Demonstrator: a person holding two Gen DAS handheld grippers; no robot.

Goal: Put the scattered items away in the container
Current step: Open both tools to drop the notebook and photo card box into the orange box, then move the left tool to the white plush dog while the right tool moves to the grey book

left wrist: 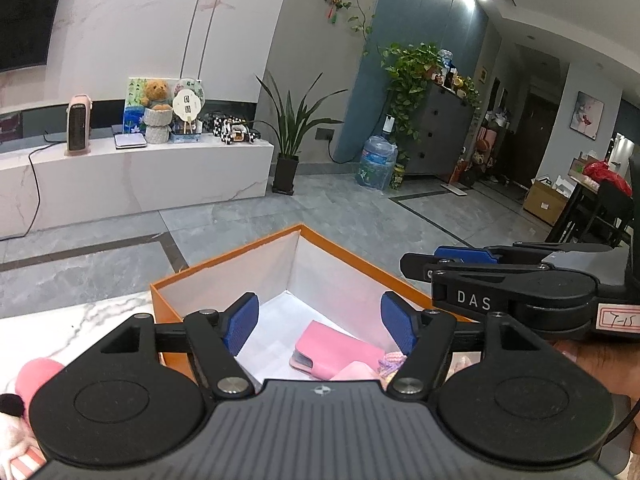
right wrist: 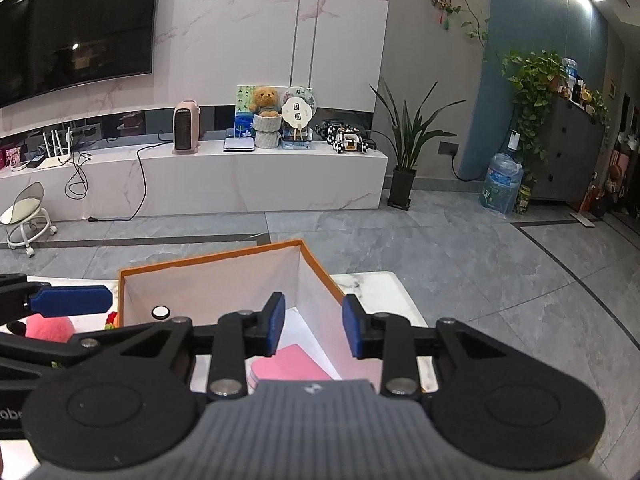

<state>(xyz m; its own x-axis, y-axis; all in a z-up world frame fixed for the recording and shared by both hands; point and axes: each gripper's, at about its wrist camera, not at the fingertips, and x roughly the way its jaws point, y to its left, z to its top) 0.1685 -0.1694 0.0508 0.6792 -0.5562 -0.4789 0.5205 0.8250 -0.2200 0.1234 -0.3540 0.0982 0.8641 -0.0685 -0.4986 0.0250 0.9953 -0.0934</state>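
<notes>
While the left wrist view looks down over the orange box, the left gripper hangs above its open top with its blue pads spread wide and nothing between them. A pink case lies flat on the white floor of the box, and just beside it a small knitted purple piece sits partly hidden by the right-hand finger. Outside the box, at the lower left on the marble table, a pink plush toy waits. The right gripper shows side-on at the right edge, above the box rim.

From the right wrist view, the right gripper also hovers over the box, its jaws parted a little and empty, with the pink case below them. Left of the box on the table lie the plush toy, a small round white thing and a bit of something red and green I cannot identify. One pad of the left gripper reaches in from the left.

My reading: a drop into the box is finished, and both grippers are free. Next, one gripper should swing left, lower over a leftover item, and close on it; the soft toy needs a wide grip.
</notes>
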